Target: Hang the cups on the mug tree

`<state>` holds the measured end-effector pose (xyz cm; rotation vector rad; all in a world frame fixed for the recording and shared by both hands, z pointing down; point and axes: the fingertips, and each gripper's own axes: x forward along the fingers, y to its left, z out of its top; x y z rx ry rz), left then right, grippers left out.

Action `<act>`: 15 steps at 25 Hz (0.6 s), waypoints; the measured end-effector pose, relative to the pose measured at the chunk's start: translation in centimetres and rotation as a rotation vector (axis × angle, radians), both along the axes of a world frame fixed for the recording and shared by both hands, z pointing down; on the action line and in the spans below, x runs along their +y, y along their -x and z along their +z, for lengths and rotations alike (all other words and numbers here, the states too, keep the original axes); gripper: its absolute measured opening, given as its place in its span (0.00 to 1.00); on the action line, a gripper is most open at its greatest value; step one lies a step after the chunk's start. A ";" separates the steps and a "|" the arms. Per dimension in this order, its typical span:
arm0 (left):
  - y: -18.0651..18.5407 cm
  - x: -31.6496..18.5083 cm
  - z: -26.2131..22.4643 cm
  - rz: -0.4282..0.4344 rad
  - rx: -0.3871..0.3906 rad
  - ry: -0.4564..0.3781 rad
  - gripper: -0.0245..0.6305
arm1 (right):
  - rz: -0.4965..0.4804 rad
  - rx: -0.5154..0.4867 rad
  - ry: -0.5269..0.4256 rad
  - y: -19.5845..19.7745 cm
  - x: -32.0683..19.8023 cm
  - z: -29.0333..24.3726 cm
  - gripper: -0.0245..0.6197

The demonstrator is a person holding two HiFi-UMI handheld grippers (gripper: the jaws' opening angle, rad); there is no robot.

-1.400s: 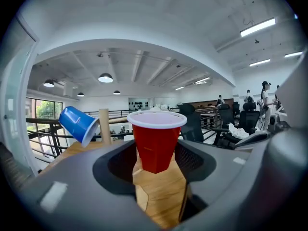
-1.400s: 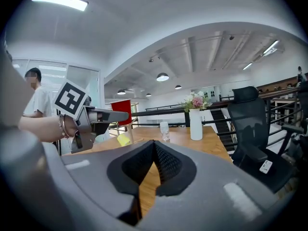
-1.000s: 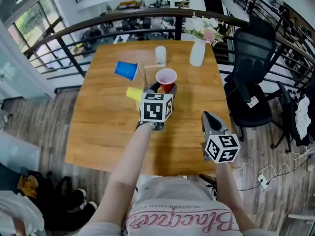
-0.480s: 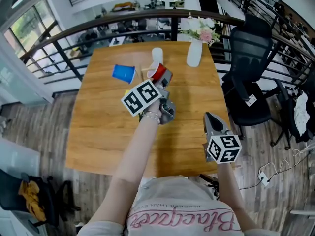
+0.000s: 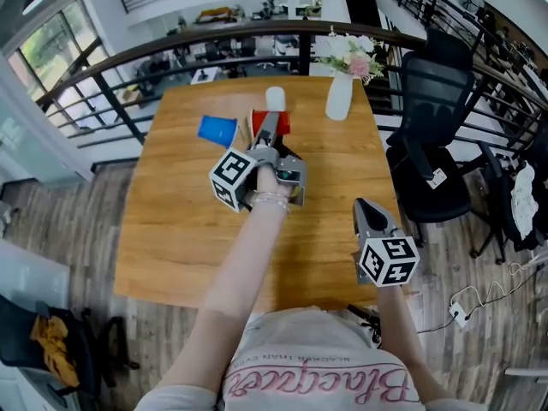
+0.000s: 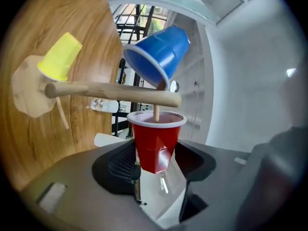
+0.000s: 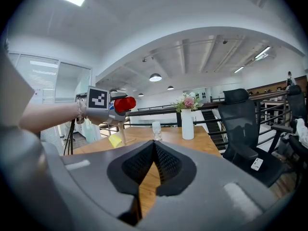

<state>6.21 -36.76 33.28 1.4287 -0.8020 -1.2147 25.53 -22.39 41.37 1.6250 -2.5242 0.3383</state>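
My left gripper [image 6: 156, 153] is shut on a red cup [image 6: 155, 141], squeezing its dented wall, and holds it on its side. A thin peg [image 6: 156, 113] of the wooden mug tree [image 6: 110, 91] reaches into the cup's open mouth. A blue cup [image 6: 159, 57] hangs on another peg and a yellow cup [image 6: 60, 57] sits lower, near the tree's base [image 6: 26, 93]. In the head view the left gripper [image 5: 267, 135] holds the red cup [image 5: 272, 122] beside the blue cup [image 5: 217, 130]. My right gripper [image 5: 366, 217] hovers shut and empty over the table's near right part.
A small clear glass [image 5: 274, 98] and a white vase with flowers [image 5: 340, 97] stand at the table's far side. The wooden table [image 5: 180, 229] ends at a railing behind. A black office chair [image 5: 437, 135] stands to its right.
My left gripper has rolled over and moved away from me, tipping the red cup from upright onto its side at the mug tree. The right gripper has stayed put.
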 end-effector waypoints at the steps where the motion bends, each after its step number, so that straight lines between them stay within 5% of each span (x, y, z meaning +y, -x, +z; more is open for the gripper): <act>1: 0.3 0.0 0.0 -0.010 0.064 -0.014 0.43 | 0.001 0.000 0.001 0.0 0.0 0.1 0.04; 4: 0.8 -0.1 0.2 -0.021 0.220 -0.034 0.43 | 0.004 0.000 0.004 -0.2 0.2 0.3 0.04; 9: 0.4 0.0 0.0 -0.004 0.335 -0.017 0.44 | 0.008 0.001 0.003 -0.3 0.4 0.3 0.04; 15: 0.2 0.3 0.3 0.018 0.349 0.015 0.59 | 0.009 0.006 0.003 0.0 0.9 0.2 0.04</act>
